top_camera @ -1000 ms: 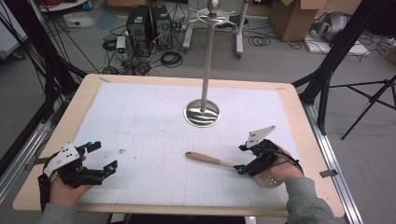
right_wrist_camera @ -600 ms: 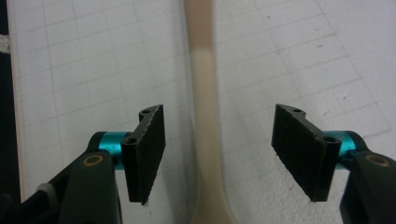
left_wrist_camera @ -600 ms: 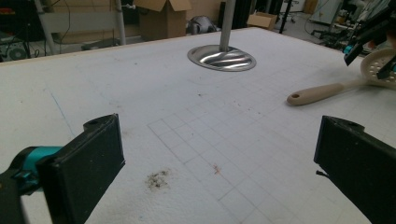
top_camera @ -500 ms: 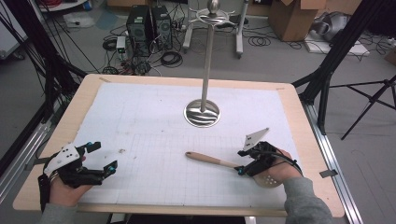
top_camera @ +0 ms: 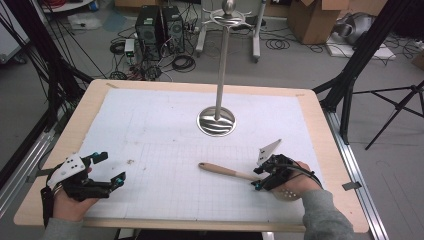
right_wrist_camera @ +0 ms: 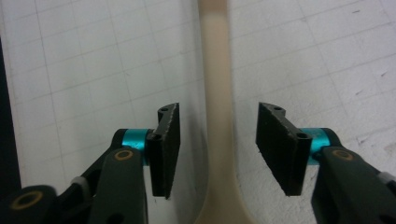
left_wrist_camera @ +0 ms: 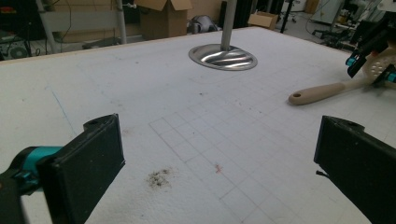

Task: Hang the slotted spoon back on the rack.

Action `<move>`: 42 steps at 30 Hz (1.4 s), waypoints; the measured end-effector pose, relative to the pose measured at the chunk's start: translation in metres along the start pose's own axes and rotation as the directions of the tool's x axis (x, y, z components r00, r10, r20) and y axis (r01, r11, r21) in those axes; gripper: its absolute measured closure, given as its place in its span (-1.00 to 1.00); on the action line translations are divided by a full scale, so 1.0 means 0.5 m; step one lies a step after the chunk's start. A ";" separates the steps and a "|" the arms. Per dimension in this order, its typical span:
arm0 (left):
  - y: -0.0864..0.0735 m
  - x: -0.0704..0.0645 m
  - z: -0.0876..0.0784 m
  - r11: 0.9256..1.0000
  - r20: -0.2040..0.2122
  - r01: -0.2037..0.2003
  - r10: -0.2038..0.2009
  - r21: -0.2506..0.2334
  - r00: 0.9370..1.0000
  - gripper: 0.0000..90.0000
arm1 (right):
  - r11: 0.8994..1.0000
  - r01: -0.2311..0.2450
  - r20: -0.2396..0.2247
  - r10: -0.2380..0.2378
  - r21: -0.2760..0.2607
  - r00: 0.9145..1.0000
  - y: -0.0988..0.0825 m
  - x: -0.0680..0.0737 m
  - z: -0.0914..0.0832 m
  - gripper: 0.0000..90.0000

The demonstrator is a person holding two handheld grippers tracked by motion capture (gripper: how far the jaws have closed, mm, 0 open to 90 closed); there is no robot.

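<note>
Evidently light and stiff, the slotted spatula (top_camera: 235, 173) lies on the table (top_camera: 165, 140), its slim, smooth handle between the closing, not-yet-touching jaws of the right hand-held gripper (right_wrist_camera: 218, 140), which should grip near the blade.

spatula (top_camera: 227, 171): on table (top_camera: 150, 130) | stand (top_camera: 216, 121): behind spatula, mid-table

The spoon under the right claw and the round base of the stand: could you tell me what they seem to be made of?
The spoon looks like pale wood or beige plastic: its matte, even tan handle leaves that open. The round base appears to be polished metal, judging by its silvery, rippled reflections.
</note>
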State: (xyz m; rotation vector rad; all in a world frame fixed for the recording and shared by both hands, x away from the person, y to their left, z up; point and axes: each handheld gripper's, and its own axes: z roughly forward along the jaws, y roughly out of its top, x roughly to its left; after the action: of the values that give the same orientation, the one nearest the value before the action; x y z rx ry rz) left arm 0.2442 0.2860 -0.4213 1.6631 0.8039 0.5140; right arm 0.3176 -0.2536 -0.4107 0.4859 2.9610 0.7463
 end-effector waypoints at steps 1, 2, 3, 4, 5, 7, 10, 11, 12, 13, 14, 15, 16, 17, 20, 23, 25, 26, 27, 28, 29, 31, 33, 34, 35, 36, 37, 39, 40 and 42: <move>0.000 0.000 0.000 1.000 -0.001 0.000 0.000 0.001 1.000 -0.96 | 1.000 0.003 -0.002 -0.003 0.002 1.000 0.000 0.000 0.001 0.13; 0.000 0.000 0.000 1.000 0.000 0.001 -0.001 -0.001 1.000 -0.96 | 1.000 0.003 -0.001 -0.003 0.004 1.000 0.000 0.000 0.002 0.15; 0.000 0.000 0.000 1.000 0.000 0.001 -0.001 -0.002 1.000 -0.96 | 1.000 0.005 0.000 -0.005 0.010 1.000 0.001 0.000 0.002 0.17; 0.000 0.001 -0.001 1.000 0.000 0.001 -0.001 -0.003 1.000 -0.96 | 1.000 0.002 -0.004 -0.002 0.013 1.000 0.000 0.001 0.003 0.19; 0.000 0.001 -0.002 1.000 -0.002 0.000 0.000 -0.004 1.000 -0.96 | 1.000 0.004 -0.004 -0.004 0.012 1.000 0.000 0.000 0.004 0.20; 0.001 0.001 -0.002 1.000 -0.003 0.002 -0.002 -0.004 1.000 -0.96 | 1.000 -0.001 -0.004 0.001 0.020 1.000 -0.001 -0.001 0.005 0.23; 0.000 0.001 -0.002 1.000 -0.005 0.002 -0.002 -0.002 1.000 -0.96 | 0.999 -0.006 -0.012 0.006 0.034 1.000 -0.003 -0.002 0.007 0.29; 0.000 0.001 -0.002 1.000 -0.005 0.002 -0.002 -0.003 1.000 -0.96 | 0.999 -0.005 -0.009 0.006 0.033 1.000 -0.004 -0.001 0.008 0.32; 0.000 0.002 -0.002 1.000 -0.006 0.002 -0.002 -0.003 1.000 -0.96 | 1.000 -0.004 -0.007 0.004 0.028 1.000 -0.004 -0.002 0.008 0.35; 0.000 0.002 -0.002 1.000 -0.006 0.002 -0.002 -0.001 1.000 -0.96 | 1.000 -0.008 -0.006 0.008 0.020 1.000 -0.006 -0.002 0.008 0.39; 0.000 0.002 -0.002 1.000 -0.005 0.002 -0.002 -0.001 1.000 -0.96 | 1.000 -0.010 -0.007 0.010 0.021 1.000 -0.006 -0.002 0.007 0.42; 0.000 0.001 -0.001 1.000 -0.004 0.004 -0.004 -0.001 1.000 -0.96 | 1.000 -0.007 -0.006 0.007 0.018 1.000 -0.007 -0.002 0.008 0.45; 0.000 0.001 -0.001 1.000 -0.005 0.003 -0.003 -0.001 1.000 -0.96 | 1.000 -0.005 -0.004 0.005 0.018 1.000 -0.007 -0.003 0.007 0.49; 0.000 0.001 -0.001 1.000 -0.005 0.003 -0.003 -0.001 1.000 -0.96 | 1.000 -0.001 0.001 0.001 0.017 1.000 -0.008 -0.003 0.007 0.51; -0.001 0.001 -0.001 1.000 -0.006 0.001 -0.001 0.003 1.000 -0.96 | 1.000 0.009 0.002 -0.009 0.016 1.000 -0.007 -0.001 0.007 0.62; -0.001 0.001 -0.001 1.000 -0.005 0.004 -0.004 0.001 1.000 -0.96 | 1.000 0.013 0.000 -0.013 0.012 1.000 -0.006 0.000 0.008 0.69; -0.001 0.001 -0.001 1.000 -0.006 0.004 -0.004 -0.001 1.000 -0.96 | 1.000 0.011 -0.005 -0.011 0.009 1.000 -0.007 -0.001 0.008 0.70; -0.001 0.001 -0.001 1.000 -0.004 0.006 -0.006 -0.002 1.000 -0.96 | 1.000 0.015 -0.003 -0.015 0.008 1.000 -0.008 -0.001 0.008 0.71; -0.001 0.002 -0.002 1.000 -0.005 0.005 -0.005 -0.001 1.000 -0.96 | 1.000 0.018 -0.001 -0.018 0.006 1.000 -0.008 -0.001 0.008 0.71; -0.001 0.002 -0.002 1.000 -0.006 0.005 -0.005 -0.001 1.000 -0.96 | 1.000 0.019 0.001 -0.019 0.009 1.000 -0.008 0.000 0.008 0.72; -0.001 0.002 -0.002 1.000 -0.006 0.005 -0.005 -0.003 1.000 -0.96 | 1.000 0.020 0.001 -0.020 0.009 1.000 -0.007 0.000 0.008 0.72; 0.000 0.002 -0.003 1.000 -0.005 0.003 -0.003 -0.003 1.000 -0.96 | 1.000 0.020 0.000 -0.020 0.008 1.000 -0.007 0.000 0.008 0.72; 0.000 0.002 -0.003 1.000 -0.008 0.004 -0.004 -0.006 1.000 -0.96 | 1.000 0.021 0.000 -0.021 0.009 1.000 -0.007 0.000 0.008 0.72; 0.000 0.003 -0.004 1.000 -0.006 0.005 -0.005 -0.006 1.000 -0.96 | 1.000 0.016 -0.004 -0.016 0.008 1.000 -0.007 0.000 0.008 0.72; 0.000 0.003 -0.004 1.000 -0.006 0.005 -0.005 -0.006 1.000 -0.96 | 1.000 0.013 -0.007 -0.013 0.008 1.000 -0.007 -0.001 0.008 0.73; -0.001 0.003 -0.004 1.000 -0.007 0.008 -0.008 -0.007 1.000 -0.96 | 1.000 0.011 -0.007 -0.011 0.004 1.000 -0.007 -0.001 0.008 0.73; -0.001 0.005 -0.004 1.000 -0.005 0.009 -0.009 -0.006 1.000 -0.96 | 1.000 0.010 -0.008 -0.010 0.002 1.000 -0.007 -0.002 0.008 0.73; -0.004 0.007 -0.004 1.000 -0.009 0.012 -0.012 -0.001 1.000 -0.96 | 1.000 0.014 -0.012 -0.014 -0.003 1.000 -0.008 -0.003 0.008 0.73; -0.004 0.008 -0.004 1.000 -0.008 0.013 -0.013 0.001 1.000 -0.96 | 1.000 0.011 -0.012 -0.011 -0.004 1.000 -0.009 -0.003 0.007 0.73; -0.004 0.008 -0.004 1.000 -0.010 0.015 -0.015 -0.001 1.000 -0.96 | 1.000 0.001 -0.013 -0.001 -0.010 1.000 -0.010 -0.004 0.005 0.73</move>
State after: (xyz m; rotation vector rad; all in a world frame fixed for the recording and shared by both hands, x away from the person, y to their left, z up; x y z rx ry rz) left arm 0.2448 0.2905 -0.4232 1.6536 0.8229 0.5122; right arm 0.3182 -0.2570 -0.4154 0.4806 2.9677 0.7665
